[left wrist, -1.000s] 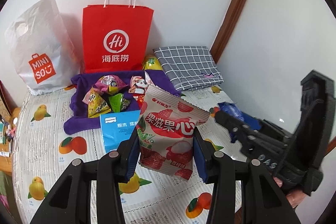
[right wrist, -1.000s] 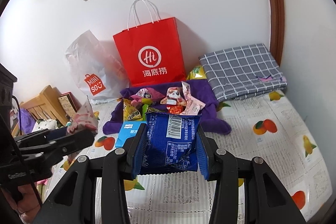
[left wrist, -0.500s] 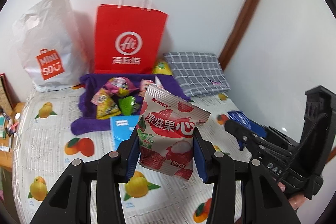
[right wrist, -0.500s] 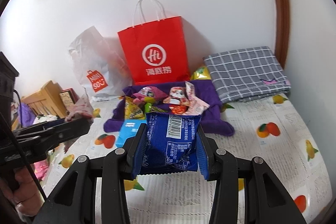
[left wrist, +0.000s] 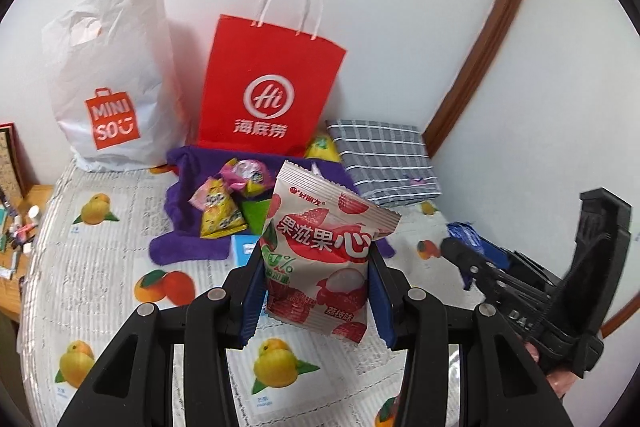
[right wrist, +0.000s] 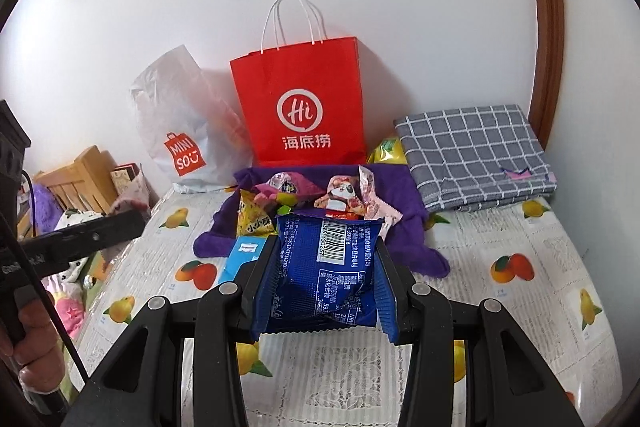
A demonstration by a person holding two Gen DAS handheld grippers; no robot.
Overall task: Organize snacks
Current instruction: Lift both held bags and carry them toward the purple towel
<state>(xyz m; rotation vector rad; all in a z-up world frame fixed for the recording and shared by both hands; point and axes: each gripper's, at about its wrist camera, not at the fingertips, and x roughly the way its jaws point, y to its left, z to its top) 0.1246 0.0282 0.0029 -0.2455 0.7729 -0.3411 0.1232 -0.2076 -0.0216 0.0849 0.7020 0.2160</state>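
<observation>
- Left gripper: pinching the pink-and-white lychee snack packet, held above the fruit-print tablecloth.
- Right gripper: clamped on the blue foil snack packet.
- Likely destination: red paper handled bag; keep both packets upright and release over its mouth.

Pink lychee snack packet upright in left claw, blue packet in right claw

Glossy plastic lychee pack, blue foil pack; matt red paper bag; purple cloth; black plastic tools.
</observation>
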